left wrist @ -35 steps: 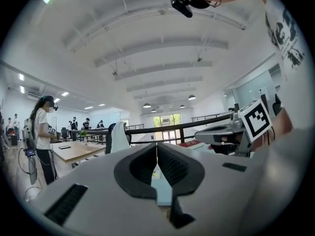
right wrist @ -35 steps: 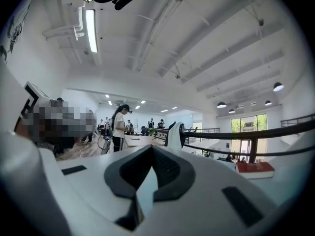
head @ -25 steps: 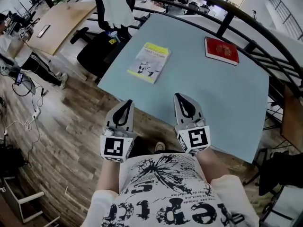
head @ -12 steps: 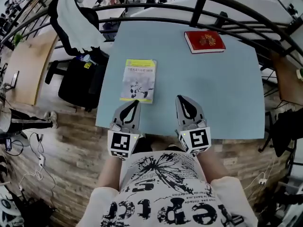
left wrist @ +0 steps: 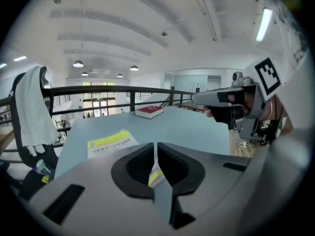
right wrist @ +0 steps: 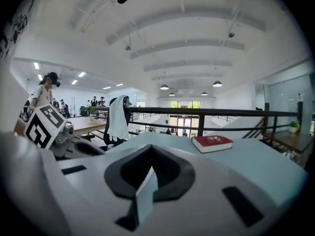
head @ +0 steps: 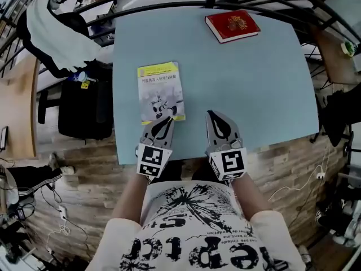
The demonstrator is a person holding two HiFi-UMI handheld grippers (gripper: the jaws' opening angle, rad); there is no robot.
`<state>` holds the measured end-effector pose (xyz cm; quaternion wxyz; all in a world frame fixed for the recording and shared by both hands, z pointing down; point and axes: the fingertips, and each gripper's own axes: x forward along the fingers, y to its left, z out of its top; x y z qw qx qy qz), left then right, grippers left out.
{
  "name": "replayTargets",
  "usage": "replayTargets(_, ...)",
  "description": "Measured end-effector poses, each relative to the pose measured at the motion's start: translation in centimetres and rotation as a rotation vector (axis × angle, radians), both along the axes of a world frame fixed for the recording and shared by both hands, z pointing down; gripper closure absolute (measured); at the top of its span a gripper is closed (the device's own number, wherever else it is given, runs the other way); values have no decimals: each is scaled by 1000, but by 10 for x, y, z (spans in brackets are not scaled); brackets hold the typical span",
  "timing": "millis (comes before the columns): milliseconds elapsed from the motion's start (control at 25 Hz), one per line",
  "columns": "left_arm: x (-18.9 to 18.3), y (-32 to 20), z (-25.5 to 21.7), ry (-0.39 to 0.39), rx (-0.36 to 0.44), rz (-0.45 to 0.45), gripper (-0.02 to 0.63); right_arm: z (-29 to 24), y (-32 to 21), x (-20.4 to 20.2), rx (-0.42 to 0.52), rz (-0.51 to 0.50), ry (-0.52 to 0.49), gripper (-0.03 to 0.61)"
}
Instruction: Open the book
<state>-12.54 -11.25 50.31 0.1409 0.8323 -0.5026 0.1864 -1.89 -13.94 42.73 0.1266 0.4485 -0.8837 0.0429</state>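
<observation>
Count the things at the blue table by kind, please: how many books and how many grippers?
Books: 2 (yellow and white book, red book)
Grippers: 2 (left gripper, right gripper)
Total: 4

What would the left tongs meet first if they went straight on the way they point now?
The left tongs would probably meet the yellow-and-white book at its near edge.

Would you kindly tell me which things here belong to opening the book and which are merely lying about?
Job: yellow-and-white book, nearest the grippers; left gripper and right gripper, jaws shut, empty; table.
Lying about: red book at the far edge; black chair with white garment.
</observation>
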Motion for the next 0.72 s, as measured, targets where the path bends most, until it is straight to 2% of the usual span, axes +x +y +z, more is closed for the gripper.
replayTargets(120,4,-3,32,23,-100,35,584,18,-2,-5,-18,24,29,568)
replayTargets(200,8,-4,52,21,-160,65,480,29,-2,-8,-39,38,40,568)
replayTargets(440,16,-12,97,-44,-243,115,458,47,-1,-10,-75,67,50,568)
replayTargets(720,14,-20,127,-140,-300,84,454,56,1,-1,-99,102,51,568)
